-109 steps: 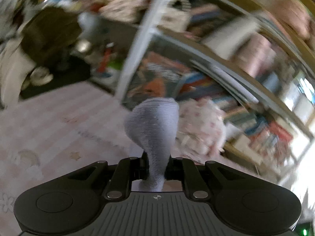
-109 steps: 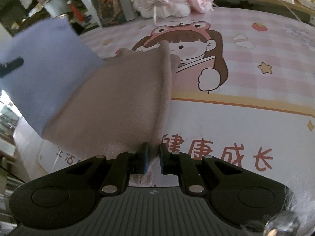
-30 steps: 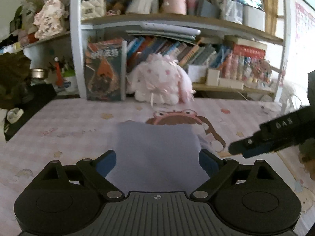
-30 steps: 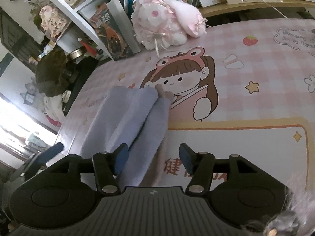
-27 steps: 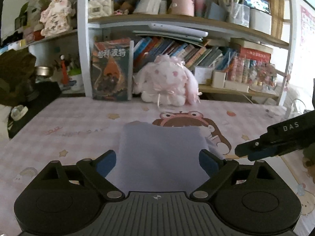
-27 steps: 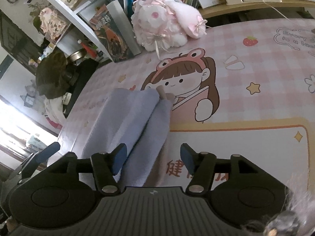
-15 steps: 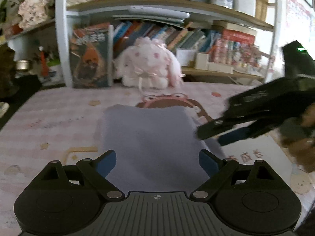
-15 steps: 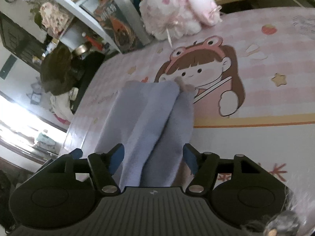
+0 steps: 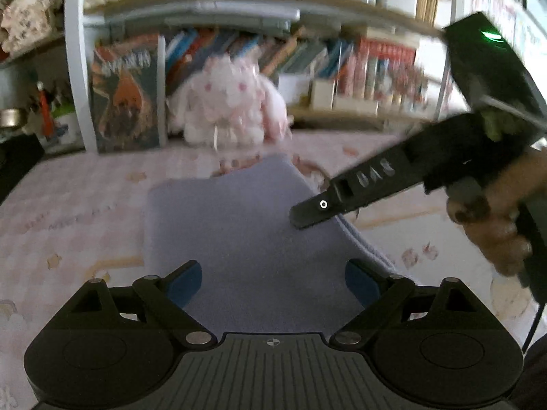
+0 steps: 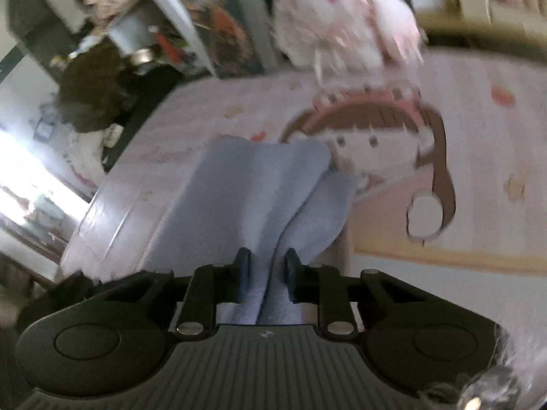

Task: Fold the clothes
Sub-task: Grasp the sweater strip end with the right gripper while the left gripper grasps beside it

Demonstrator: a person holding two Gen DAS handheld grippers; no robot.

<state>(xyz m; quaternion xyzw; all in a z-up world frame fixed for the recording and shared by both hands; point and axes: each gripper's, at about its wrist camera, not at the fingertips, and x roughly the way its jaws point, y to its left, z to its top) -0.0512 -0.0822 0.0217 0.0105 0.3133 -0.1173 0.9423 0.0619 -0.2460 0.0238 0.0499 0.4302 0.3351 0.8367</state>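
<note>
The right gripper (image 10: 265,275) is closing, a fold of the cloth (image 10: 259,188) bunched between its jaws. The left gripper (image 9: 273,282) gapes wide over the cloth's six o'clock edge, gripping nothing.

- One folded lavender-blue fleece cloth (image 9: 246,239), lying in front of the plush.
- One fluffy pink-and-white plush toy (image 9: 229,102).
- Two black two-finger grippers: left gripper (image 9: 273,282), right gripper (image 10: 265,270).
- One tall dark-covered book (image 9: 126,99), left of the plush.
- One pink cartoon-girl mat (image 10: 444,157), under the cloth.
</note>
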